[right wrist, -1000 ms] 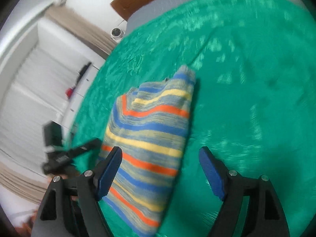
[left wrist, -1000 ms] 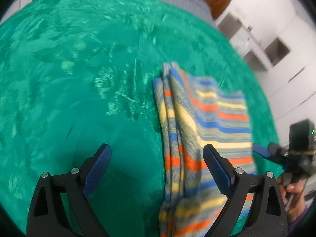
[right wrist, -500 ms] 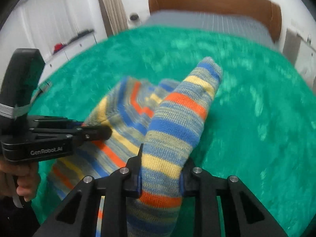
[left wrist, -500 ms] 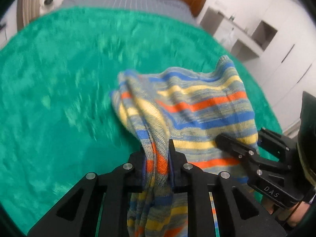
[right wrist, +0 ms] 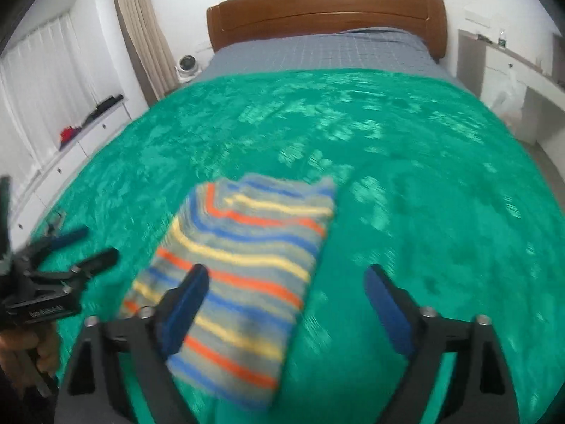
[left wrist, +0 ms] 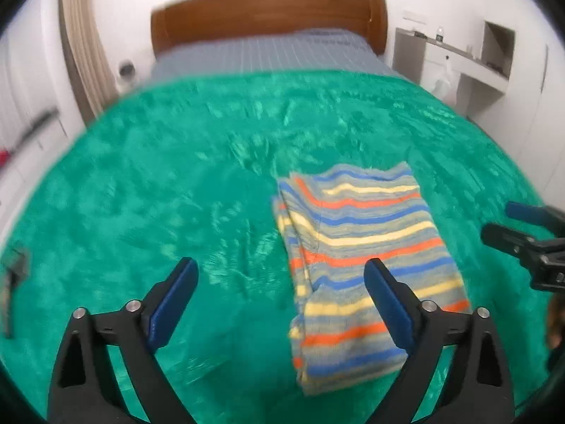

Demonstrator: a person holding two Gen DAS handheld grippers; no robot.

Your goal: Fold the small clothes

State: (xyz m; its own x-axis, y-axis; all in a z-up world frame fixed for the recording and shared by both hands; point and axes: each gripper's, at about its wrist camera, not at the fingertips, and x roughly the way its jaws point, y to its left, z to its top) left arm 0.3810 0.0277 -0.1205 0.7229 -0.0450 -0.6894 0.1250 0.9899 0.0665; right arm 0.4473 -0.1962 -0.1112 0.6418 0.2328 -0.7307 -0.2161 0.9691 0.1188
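A striped knit garment [left wrist: 356,254], grey with blue, orange and yellow bands, lies folded flat on the green blanket [left wrist: 176,183]. It also shows in the right wrist view [right wrist: 243,268]. My left gripper [left wrist: 280,293] is open and empty, above the blanket with the garment under its right finger. My right gripper [right wrist: 286,304] is open and empty, with the garment under its left finger. Each gripper shows at the edge of the other's view: the right one [left wrist: 519,229] and the left one [right wrist: 67,254].
The green blanket [right wrist: 423,176] covers most of a bed with a grey sheet [right wrist: 317,53] and a wooden headboard [right wrist: 325,7]. White cabinets [right wrist: 70,130] stand to the left, a white desk [left wrist: 459,56] to the right.
Half a second ago both grippers were shut on the garment and held it up. Now both are open and pulled back, and the garment lies folded on the blanket.
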